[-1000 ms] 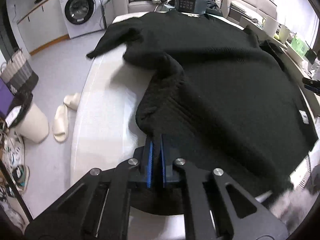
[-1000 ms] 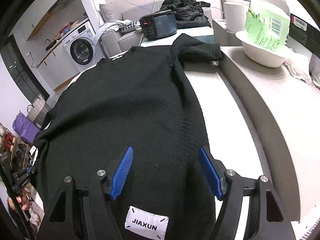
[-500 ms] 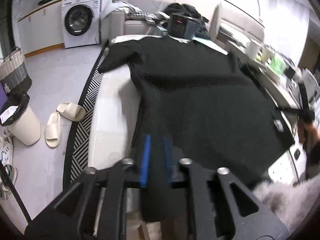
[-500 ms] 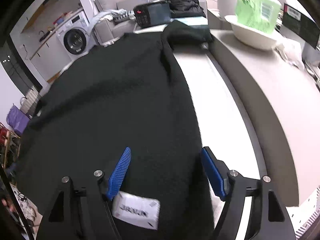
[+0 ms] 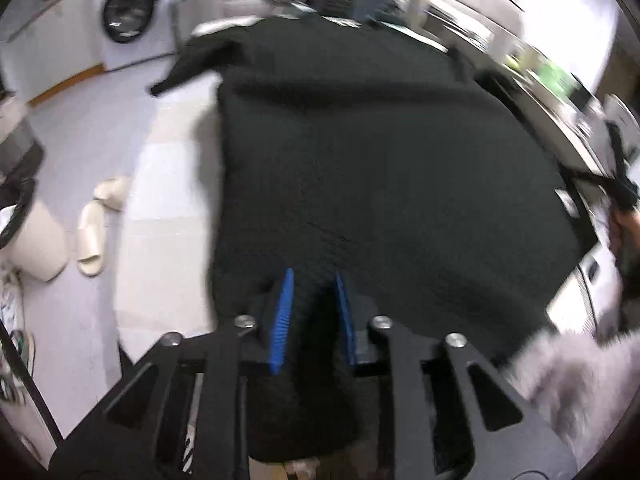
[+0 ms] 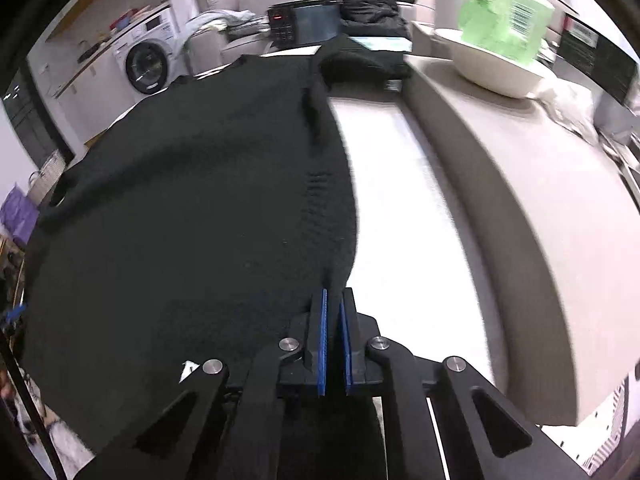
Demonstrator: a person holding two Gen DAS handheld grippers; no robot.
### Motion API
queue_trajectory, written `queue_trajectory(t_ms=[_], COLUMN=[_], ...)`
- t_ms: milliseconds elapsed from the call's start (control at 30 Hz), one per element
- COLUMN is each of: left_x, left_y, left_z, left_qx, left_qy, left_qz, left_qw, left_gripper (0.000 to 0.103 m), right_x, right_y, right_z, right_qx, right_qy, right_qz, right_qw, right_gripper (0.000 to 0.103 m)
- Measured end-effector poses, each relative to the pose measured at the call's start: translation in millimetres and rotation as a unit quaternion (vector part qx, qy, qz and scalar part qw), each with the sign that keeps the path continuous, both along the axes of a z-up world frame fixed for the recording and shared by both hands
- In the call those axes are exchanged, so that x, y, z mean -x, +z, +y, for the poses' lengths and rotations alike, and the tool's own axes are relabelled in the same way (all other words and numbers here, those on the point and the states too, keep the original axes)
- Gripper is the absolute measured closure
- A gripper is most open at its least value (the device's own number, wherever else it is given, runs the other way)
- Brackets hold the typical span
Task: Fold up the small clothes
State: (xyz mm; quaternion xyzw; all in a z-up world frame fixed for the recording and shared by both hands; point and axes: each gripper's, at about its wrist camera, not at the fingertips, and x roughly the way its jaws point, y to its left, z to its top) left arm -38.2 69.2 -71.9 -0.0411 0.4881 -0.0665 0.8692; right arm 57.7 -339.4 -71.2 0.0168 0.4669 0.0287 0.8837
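A black knit top lies spread flat on the white table, collar end far from me, one sleeve hanging off the far left corner. At the top's near left hem, my left gripper has its jaws closing, and the blue pads press a thick bunch of the cloth that hangs down below them. In the right wrist view the same top fills the left half. My right gripper is shut on its near right hem, right at the side edge.
A raised beige counter runs along the table's right side, bearing a white bowl with a green pack. A black device with a red display stands beyond the collar. Slippers and a washing machine are on the left.
The right jaws, wide apart before, have closed on the hem. The left gripper let go of the bunched side, drew back to the hem and narrowed on it. The top now lies flatter.
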Motion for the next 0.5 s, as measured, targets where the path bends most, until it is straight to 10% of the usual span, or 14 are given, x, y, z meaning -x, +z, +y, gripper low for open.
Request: queue_trajectory(t_ms=[200, 300, 500], left_x=[13.4, 0.7, -77.8], left_y=[23.2, 42.3, 69.4], left_z=[7.6, 14.0, -1.4], left_qx=[0.015, 0.018, -0.001], left_qy=[-0.010, 0.015, 0.037], left_qz=[-0.044, -0.084, -0.137], left_qw=[0.9989, 0.9962, 0.9899], left_gripper=[0.085, 0.060, 0.043], right_x=[2.0, -2.1, -41.7], right_y=[12.0, 25.6, 37.5], right_z=[-3.7, 12.4, 82.5], right_qx=[-0.002, -0.021, -0.059], right_qy=[-0.014, 0.009, 0.082], right_qz=[-0.013, -0.039, -0.071], right_qw=[1.000, 0.999, 0.992], right_gripper=[0.092, 0.088, 0.055])
